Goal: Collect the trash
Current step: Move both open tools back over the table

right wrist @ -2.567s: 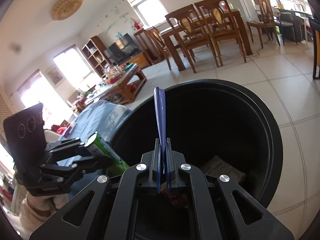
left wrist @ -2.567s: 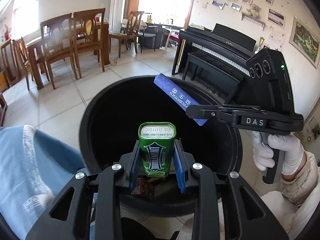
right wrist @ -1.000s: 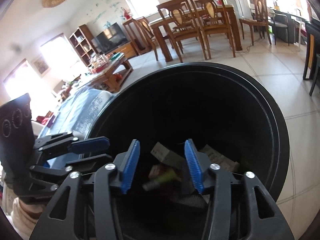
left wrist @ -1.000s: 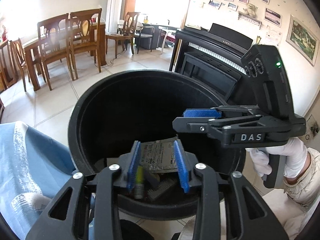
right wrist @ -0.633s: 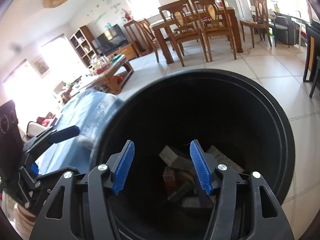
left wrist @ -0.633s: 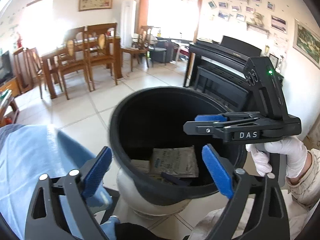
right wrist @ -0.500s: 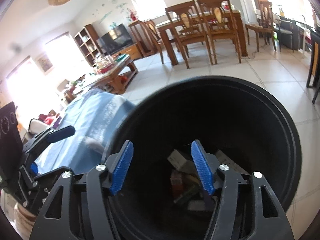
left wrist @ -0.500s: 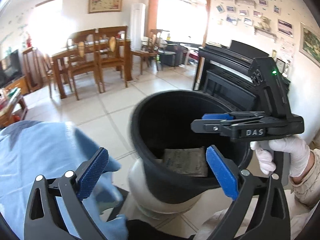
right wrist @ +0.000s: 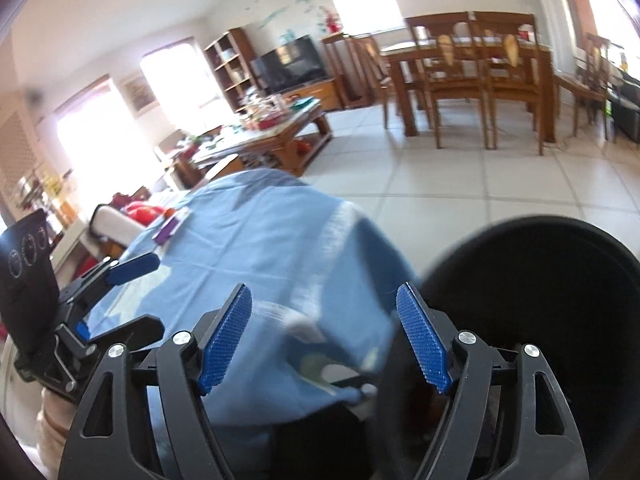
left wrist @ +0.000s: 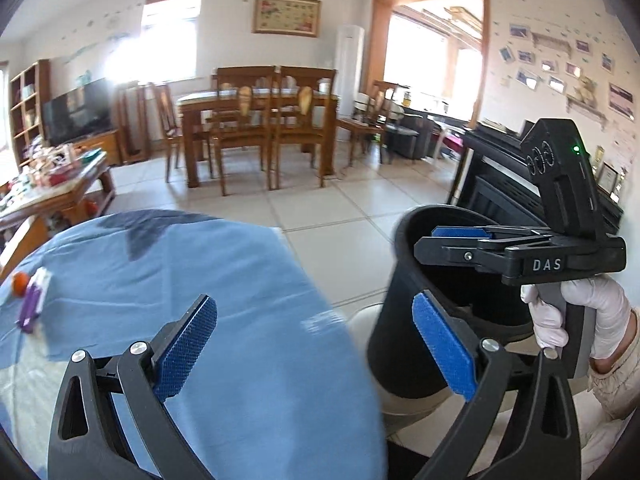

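Both drops done: green gum tin & blue strip, held earlier, now gone from jaws. Left gripper (left wrist: 314, 344) spread wide, empty; right gripper (right wrist: 324, 340) opening, empty. Round black plastic bin (left wrist: 412, 280) at right. Purple packet (left wrist: 30, 304) left on blue tablecloth (left wrist: 224, 280), far left; likely next pickup.

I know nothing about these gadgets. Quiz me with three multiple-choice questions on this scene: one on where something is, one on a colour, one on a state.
1. The purple box lies
A. on the blue cloth
B. in the black bin
C. on the floor tiles

2. The gripper pads are
A. red
B. blue
C. green

3. The left gripper is
A. shut on a tin
B. shut, holding nothing
C. wide open, holding nothing

Answers: 1 A, it rests on the blue cloth, apart from the black bin. 2 B, both grippers' pads show blue. 3 C, only cloth shows between its spread fingers.
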The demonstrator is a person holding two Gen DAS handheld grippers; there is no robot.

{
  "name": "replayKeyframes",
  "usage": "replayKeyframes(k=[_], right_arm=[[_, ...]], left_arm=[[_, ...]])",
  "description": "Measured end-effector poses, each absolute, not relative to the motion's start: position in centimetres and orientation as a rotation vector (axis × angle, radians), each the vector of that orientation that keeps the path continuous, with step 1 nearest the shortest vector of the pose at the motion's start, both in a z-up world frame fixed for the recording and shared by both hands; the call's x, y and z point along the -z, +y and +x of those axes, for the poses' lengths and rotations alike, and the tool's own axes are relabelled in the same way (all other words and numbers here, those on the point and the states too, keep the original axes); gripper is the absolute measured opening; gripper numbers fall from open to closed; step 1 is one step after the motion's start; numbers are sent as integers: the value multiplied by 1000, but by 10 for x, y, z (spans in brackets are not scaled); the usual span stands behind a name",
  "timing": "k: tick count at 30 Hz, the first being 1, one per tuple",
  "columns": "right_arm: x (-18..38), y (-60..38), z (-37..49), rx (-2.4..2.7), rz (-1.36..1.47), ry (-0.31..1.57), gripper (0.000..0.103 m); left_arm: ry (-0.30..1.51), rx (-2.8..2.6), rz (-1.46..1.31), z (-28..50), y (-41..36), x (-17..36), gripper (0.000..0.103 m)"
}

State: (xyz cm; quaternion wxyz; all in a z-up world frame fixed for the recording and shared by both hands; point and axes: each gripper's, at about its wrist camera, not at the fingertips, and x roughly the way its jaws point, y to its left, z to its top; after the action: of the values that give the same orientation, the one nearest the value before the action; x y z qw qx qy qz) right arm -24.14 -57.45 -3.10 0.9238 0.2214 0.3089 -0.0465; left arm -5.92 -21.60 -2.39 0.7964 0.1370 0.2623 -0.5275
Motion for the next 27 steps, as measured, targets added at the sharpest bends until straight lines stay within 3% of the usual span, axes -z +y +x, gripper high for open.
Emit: replayKeyframes(k=[11,14,27], right_arm=[[19,-488,-122,-87,403,685,78],[20,-468,-96,-129,404,699,87],[32,-393,9,-289,323,767,87]], left_arm=[[607,946,185,13,-136,17,98],[619,903,154,35,-114,17,98],[716,726,68,157,-51,22,98]])
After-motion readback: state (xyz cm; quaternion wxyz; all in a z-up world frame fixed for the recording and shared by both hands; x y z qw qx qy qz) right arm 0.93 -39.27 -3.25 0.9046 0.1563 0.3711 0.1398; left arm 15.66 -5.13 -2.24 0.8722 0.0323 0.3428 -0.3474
